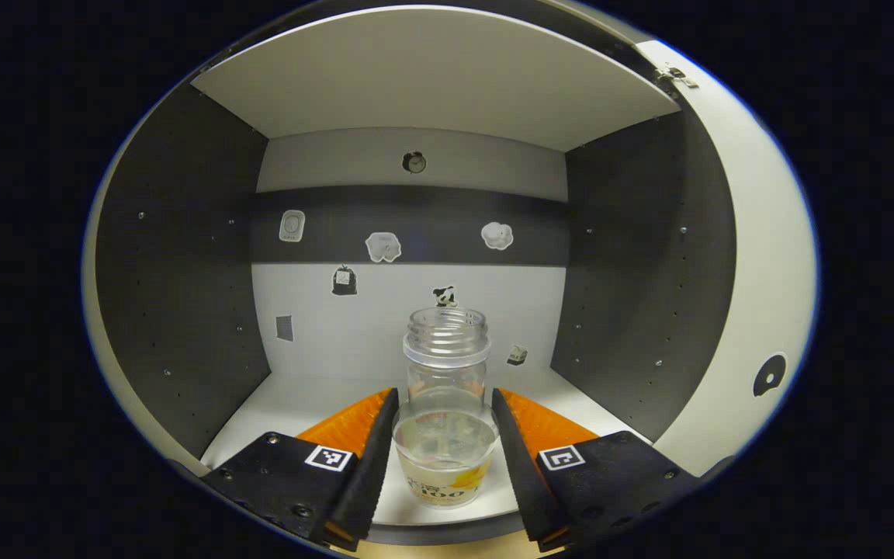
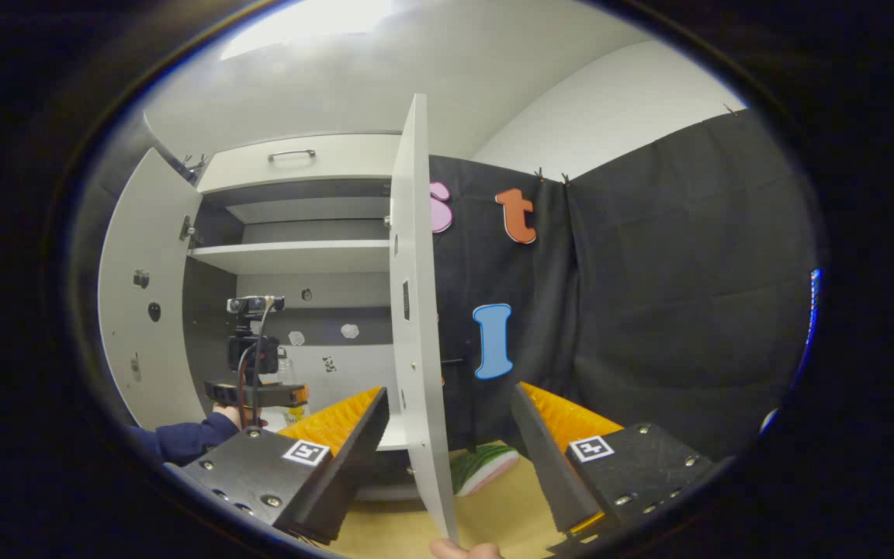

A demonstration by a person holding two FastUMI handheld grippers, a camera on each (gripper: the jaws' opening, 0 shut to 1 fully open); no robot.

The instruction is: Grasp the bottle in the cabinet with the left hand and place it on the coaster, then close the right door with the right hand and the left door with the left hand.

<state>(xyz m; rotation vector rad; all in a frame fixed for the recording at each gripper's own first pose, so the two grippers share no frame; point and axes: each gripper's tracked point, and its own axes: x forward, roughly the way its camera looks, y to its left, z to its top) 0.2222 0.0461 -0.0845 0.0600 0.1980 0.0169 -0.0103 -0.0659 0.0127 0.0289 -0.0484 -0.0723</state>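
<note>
A clear bottle with no cap and a little liquid in it stands on the cabinet's floor, near the front edge. My left gripper reaches into the cabinet and has a finger against each side of the bottle. In the right gripper view the left gripper shows inside the cabinet, held by a hand in a blue sleeve. My right gripper is open outside the cabinet, with the edge of the open right door standing between its fingers without touching them. A green and pink coaster lies on the wooden table below.
The left door stands wide open. A white shelf closes the compartment from above, with dark side walls left and right. Small stickers dot the back wall. The wooden table runs under the cabinet.
</note>
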